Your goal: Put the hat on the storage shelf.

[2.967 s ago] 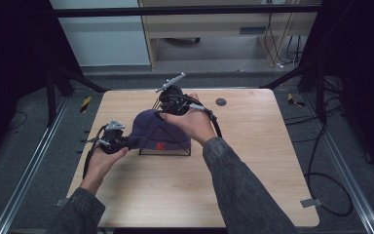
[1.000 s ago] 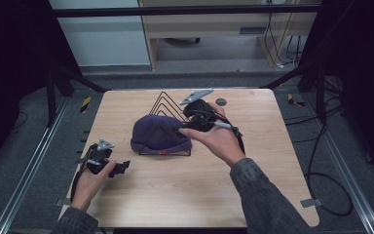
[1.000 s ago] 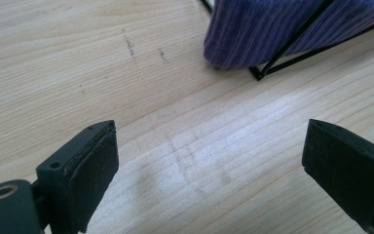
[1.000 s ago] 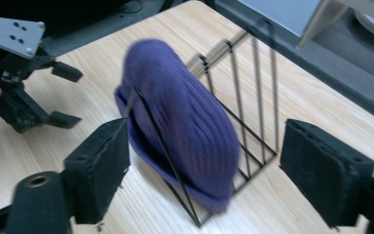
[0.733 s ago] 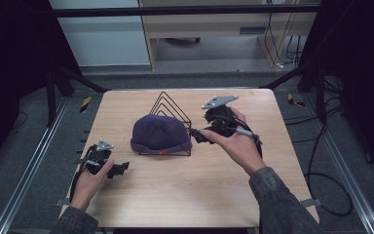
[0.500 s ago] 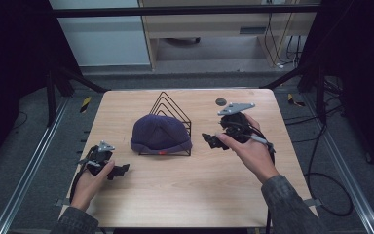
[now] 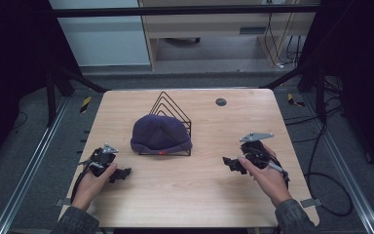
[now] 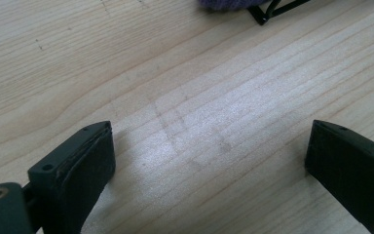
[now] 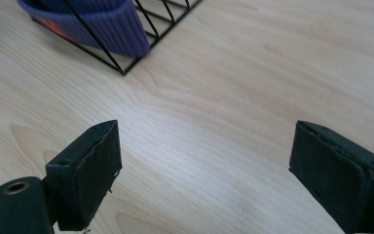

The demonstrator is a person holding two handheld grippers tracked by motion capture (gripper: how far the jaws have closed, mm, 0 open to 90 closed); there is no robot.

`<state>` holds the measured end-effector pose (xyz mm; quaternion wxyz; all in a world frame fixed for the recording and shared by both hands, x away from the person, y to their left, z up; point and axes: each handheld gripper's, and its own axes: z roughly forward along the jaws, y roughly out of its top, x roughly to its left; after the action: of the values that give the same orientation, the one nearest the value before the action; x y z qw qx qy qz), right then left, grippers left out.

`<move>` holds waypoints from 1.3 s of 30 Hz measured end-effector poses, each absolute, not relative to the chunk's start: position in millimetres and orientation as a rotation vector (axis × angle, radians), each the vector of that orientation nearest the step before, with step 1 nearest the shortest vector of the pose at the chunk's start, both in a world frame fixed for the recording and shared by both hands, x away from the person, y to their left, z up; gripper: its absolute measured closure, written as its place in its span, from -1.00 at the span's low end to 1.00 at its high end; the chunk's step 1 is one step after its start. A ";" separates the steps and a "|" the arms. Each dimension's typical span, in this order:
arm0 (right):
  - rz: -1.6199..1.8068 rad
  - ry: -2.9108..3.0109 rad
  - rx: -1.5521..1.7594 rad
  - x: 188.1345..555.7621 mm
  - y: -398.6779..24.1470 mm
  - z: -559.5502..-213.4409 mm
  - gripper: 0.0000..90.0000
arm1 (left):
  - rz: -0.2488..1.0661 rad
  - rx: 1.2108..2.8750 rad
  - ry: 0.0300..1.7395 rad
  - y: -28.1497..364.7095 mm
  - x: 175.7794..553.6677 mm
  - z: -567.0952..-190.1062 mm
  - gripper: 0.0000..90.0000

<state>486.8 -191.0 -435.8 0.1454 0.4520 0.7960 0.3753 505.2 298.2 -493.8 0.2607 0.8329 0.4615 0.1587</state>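
Note:
A dark purple knit beanie (image 7: 160,133) is draped over a black wire rack (image 7: 170,105) near the table's middle. Its ribbed brim (image 9: 100,22) with an orange tag fills the upper left of the right gripper view, with the rack's wire base (image 9: 126,68) in front. My left gripper (image 7: 121,173) rests low at the front left, open, with bare wood between its jaws (image 8: 209,146). My right gripper (image 7: 230,163) is held at the front right, open and empty (image 9: 204,146), pointing toward the rack.
A small dark round disc (image 7: 220,102) lies near the table's far edge, right of centre. The wooden table (image 7: 195,195) sits inside a metal frame (image 7: 24,170); cables trail on the floor at the right.
My right gripper has let go of the beanie and drawn back from the rack to the front right. The left gripper had pulled back to the front left earlier and stays there.

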 end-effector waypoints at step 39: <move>0.932 2.177 1.351 467.7 -213.6 -510.9 -0.86 | 0.456 2.203 1.223 300.0 502.7 -499.6 -1.00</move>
<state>467.7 -213.6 -510.9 0.2060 0.4850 0.7813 0.3346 502.7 300.0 -499.6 0.2866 0.8243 0.4575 0.1706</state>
